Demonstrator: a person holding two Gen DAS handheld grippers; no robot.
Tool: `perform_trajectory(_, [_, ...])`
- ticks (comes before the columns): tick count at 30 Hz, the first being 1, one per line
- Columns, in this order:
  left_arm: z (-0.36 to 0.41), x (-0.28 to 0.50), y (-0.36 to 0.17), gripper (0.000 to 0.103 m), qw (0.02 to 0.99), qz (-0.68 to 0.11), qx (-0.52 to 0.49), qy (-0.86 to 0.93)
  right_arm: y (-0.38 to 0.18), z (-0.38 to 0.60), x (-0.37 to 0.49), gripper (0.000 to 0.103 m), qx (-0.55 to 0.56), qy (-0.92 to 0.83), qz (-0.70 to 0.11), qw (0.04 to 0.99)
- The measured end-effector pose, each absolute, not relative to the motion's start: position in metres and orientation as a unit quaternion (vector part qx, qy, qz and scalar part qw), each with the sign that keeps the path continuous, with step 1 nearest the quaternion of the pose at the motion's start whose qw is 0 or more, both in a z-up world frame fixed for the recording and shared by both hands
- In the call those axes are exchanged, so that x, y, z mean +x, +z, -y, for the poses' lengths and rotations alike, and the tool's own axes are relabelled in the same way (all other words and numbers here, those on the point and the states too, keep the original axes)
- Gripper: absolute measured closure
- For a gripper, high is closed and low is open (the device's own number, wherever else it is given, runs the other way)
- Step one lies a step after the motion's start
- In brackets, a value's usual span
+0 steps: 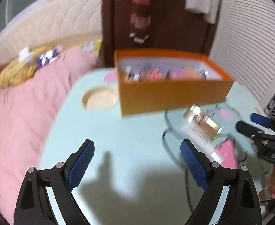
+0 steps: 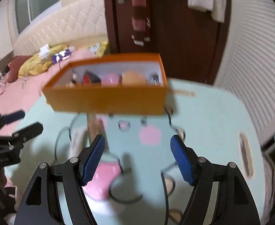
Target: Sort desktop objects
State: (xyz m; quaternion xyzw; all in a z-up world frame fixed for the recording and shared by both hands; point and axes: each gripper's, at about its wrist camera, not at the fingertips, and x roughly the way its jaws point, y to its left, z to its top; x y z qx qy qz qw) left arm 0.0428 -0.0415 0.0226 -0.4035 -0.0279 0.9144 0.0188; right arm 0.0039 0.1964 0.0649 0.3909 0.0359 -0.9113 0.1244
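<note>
Left gripper (image 1: 137, 161): jaws spread wide, nothing between the blue pads, poised over the pale green table (image 1: 130, 127). Right gripper (image 2: 137, 157): jaws likewise parted, empty. Orange box (image 1: 173, 91): ahead of both grippers, open-topped, holding blurred small items. Gold cylindrical bottle (image 1: 203, 123): lying on its side ahead and right of the left gripper, between it and the box. Pink bedding (image 1: 25, 112): left of the table.
</note>
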Motion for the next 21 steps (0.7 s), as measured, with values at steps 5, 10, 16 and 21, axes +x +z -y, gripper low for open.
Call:
perform_trajectory(5, [0.038,0.043,0.006,0.007,-0.007,-0.001,-0.408,0.913,0.048,-0.199,0.011,0.03,0.415,-0.902,-0.04,0.111])
perform_trajectory(10, [0.029,0.038,0.001,0.0,0.004,-0.006,-0.404,0.915,0.035,-0.199,0.008,0.022,0.436,-0.892,-0.046,0.105])
perform_trajectory(16, [0.029,0.041,0.001,0.0,0.003,-0.006,-0.401,0.916,0.029,-0.197,0.007,0.001,0.438,-0.89,-0.056,0.112])
perform_trajectory(21, [0.032,0.04,0.0,0.0,0.005,-0.006,-0.4,0.916,0.028,-0.197,0.007,0.001,0.438,-0.89,-0.056,0.112])
